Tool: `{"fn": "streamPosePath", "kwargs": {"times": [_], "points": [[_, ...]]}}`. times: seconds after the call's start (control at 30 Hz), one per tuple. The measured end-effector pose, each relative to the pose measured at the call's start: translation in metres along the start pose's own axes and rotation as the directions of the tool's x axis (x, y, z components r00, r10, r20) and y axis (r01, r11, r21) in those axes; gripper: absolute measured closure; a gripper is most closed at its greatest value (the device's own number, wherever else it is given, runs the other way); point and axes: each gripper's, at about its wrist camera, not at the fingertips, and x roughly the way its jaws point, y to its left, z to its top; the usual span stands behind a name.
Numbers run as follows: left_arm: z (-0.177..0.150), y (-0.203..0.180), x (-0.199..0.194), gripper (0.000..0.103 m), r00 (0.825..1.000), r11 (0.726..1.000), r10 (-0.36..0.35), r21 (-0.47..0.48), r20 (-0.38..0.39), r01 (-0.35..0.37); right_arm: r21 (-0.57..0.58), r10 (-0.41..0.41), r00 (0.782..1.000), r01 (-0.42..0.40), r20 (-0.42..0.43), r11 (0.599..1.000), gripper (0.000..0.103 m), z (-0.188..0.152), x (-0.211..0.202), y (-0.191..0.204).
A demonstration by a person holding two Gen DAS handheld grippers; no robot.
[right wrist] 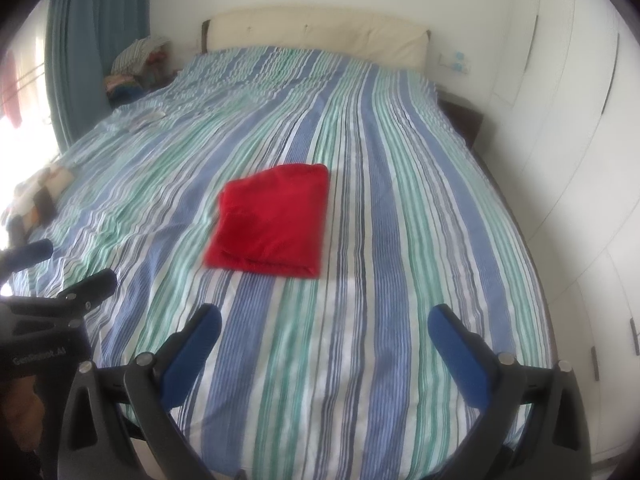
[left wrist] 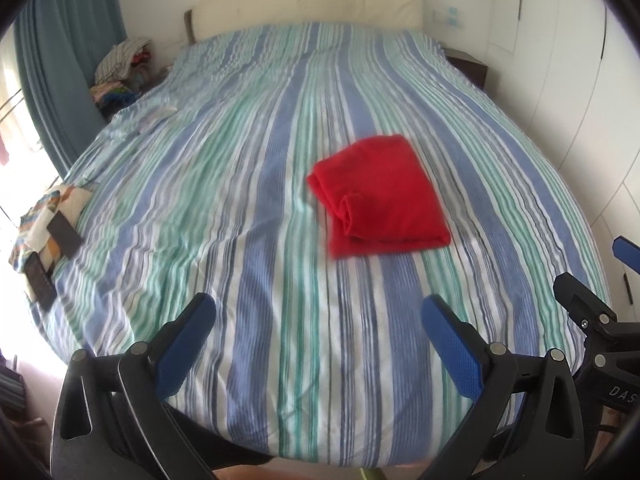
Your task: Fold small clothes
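A red garment lies folded into a compact rectangle on the striped bed cover; it also shows in the right wrist view. My left gripper is open and empty, above the bed's near edge, well short of the garment. My right gripper is open and empty too, also near the front edge and apart from the garment. The right gripper shows at the right edge of the left wrist view, and the left gripper shows at the left edge of the right wrist view.
A patterned cloth with dark flat items lies at the bed's left edge. A pile of clothes sits at the far left corner by a blue curtain. White wardrobe doors line the right side. A cream headboard stands behind.
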Motion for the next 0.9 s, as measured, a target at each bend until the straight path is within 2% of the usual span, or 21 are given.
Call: {"fn": "streamPosePath", "kwargs": {"times": [0.7, 0.9], "points": [[-0.0003, 0.0009, 0.0027, 0.0, 1.0, 1.0, 0.003, 0.007, -0.004, -0.003, -0.006, 0.002, 1.0, -0.002, -0.008, 1.0, 0.001, -0.0002, 0.0041, 0.0039], [-0.0024, 0.0062, -0.0039, 0.0, 0.999, 1.0, -0.012, 0.001, 0.032, 0.012, -0.008, 0.001, 1.0, -0.001, -0.009, 1.0, 0.001, -0.001, 0.004, 0.0037]]}}
